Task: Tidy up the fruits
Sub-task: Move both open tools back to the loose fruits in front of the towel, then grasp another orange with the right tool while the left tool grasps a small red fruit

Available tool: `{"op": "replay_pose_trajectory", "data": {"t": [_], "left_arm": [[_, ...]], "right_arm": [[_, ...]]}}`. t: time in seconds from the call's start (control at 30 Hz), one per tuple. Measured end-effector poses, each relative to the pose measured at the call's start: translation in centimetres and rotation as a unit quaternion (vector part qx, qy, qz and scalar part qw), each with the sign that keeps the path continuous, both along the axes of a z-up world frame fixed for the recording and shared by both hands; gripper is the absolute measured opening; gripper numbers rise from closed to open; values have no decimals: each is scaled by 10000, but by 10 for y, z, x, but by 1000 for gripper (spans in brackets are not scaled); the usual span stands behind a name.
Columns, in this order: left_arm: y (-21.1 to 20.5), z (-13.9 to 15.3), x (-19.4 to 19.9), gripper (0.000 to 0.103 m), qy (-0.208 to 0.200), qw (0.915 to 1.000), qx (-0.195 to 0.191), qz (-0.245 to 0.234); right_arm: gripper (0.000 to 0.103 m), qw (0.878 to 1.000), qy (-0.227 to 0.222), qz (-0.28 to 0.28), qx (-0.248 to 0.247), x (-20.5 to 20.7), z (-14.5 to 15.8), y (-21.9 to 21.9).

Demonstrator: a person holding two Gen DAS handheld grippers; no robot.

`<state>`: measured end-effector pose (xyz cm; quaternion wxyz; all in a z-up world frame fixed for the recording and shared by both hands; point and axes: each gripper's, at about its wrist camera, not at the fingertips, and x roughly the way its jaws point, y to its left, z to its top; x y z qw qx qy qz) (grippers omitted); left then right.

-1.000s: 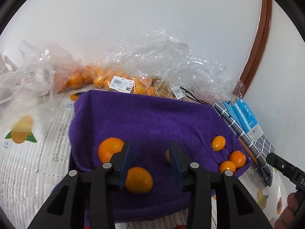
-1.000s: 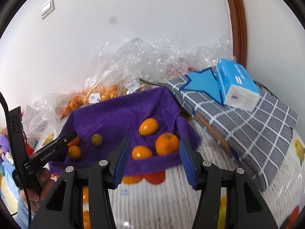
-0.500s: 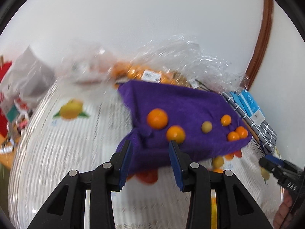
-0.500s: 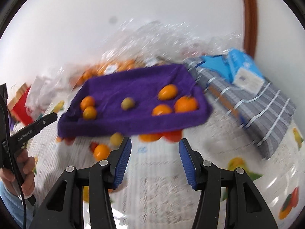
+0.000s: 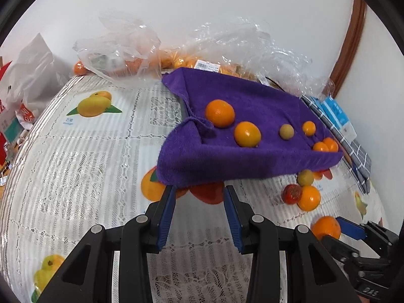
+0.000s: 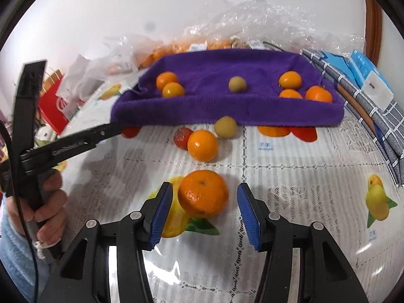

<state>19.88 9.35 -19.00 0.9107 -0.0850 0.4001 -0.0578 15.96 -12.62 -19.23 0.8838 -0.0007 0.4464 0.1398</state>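
**Orange fruit sits between open jaws beside a purple towel**

Purple towel fills the middle of the left wrist view, draped over something raised on a lace tablecloth printed with fruit. Six small fruits rest on the towel: four orange, one paler orange and one dull yellow-green. The left gripper hangs just before the towel's near edge, its blue pads narrowly apart with nothing between them. Right of the towel's near corner, on the cloth, lie a green fruit, a red one and an orange one, touching or nearly so. Nearer still, a mandarin lies against the tip of the right gripper. Clear plastic bags holding more orange fruit are heaped behind the towel.

From the right wrist view, the right gripper stands moderately open around the mandarin, which rests on the cloth before the towel; the left pad is just beside it, the right pad clearly apart. A hand holds the left gripper at the towel's left corner. A checked cloth and blue tissue packs lie right of the towel.
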Motion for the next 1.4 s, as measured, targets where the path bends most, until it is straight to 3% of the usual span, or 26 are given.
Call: {"op": "replay_pose_trajectory", "data": {"t": [0.17,0.33,0.53,0.77,1.17,1.27,1.4], "left_arm": [[-8,-1,-1,37,24,9998,35,-207],[-25,-1,-5,37,80,9955,-318,-884],[-75,-1,-9,37,82,9908,304,-1316],[-98,-4,5,37,189,9902,545,-1274],[-117,-5,15,37,184,9915,522,-1173],[-118,-5,16,23,183,9922,572,-1093],[-107,-5,16,23,182,9939,196,-1068]], "right_arm": [[42,9996,-60,-41,-274,1,-9,5],[42,9998,-89,-181,18,-1,-7,-19],[42,9972,-353,-617,-218,-3,-1,-62],[42,9964,-309,-784,76,-4,-5,-96],[42,9968,-323,-590,438,-4,-6,-100],[42,9962,-301,-629,520,-4,-7,-103],[42,9954,-300,-673,609,-3,-8,-108]]}}
